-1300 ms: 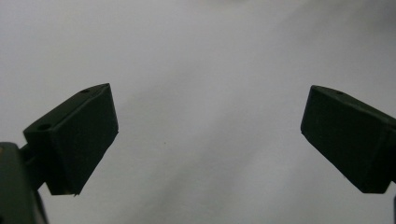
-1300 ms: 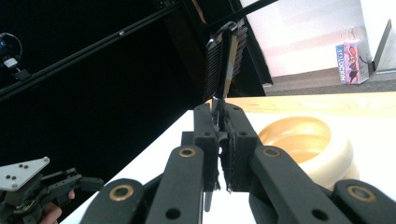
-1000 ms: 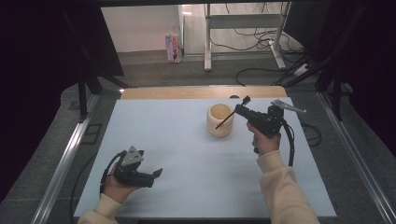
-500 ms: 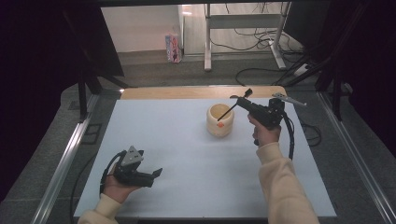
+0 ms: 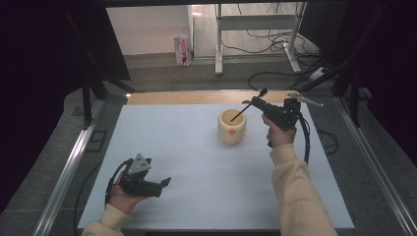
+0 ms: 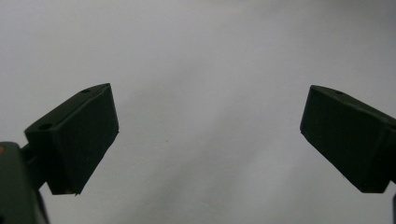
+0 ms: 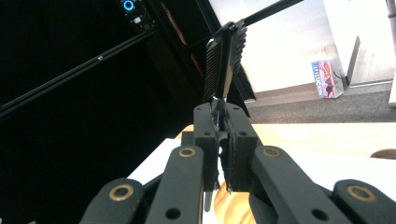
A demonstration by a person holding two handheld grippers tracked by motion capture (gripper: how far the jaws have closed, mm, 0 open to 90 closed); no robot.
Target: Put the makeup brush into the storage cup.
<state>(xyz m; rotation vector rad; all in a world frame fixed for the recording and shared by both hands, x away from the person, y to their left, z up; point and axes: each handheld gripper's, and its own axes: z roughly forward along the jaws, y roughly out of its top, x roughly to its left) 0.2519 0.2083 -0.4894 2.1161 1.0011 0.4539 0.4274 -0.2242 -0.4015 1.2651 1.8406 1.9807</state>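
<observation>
A pale wooden cup [image 5: 232, 127] stands upright on the white table [image 5: 196, 162], right of centre. My right gripper [image 5: 256, 104] hovers just above and right of its rim, shut on a thin black tool [image 5: 246, 107]. The tool slants, its lower end over the cup's mouth and its ribbed head up past the jaws. In the right gripper view the ribbed head [image 7: 224, 56] sticks up beyond the closed right gripper [image 7: 222, 114], with the cup [image 7: 233, 207] below. My left gripper [image 5: 164, 183] rests near the front left, open; in its own view the left gripper [image 6: 208, 135] holds nothing above the bare table.
A wooden strip [image 5: 196, 97] runs along the table's far edge. Metal rails [image 5: 69, 167] flank the table on both sides. Beyond, on the floor, stand a pink box [image 5: 182, 49], a white stand's legs [image 5: 219, 44] and loose cables [image 5: 275, 73].
My right gripper has risen a little and drifted away from me with the black tool, drawing it higher out of the cup. The left gripper has stayed put.
</observation>
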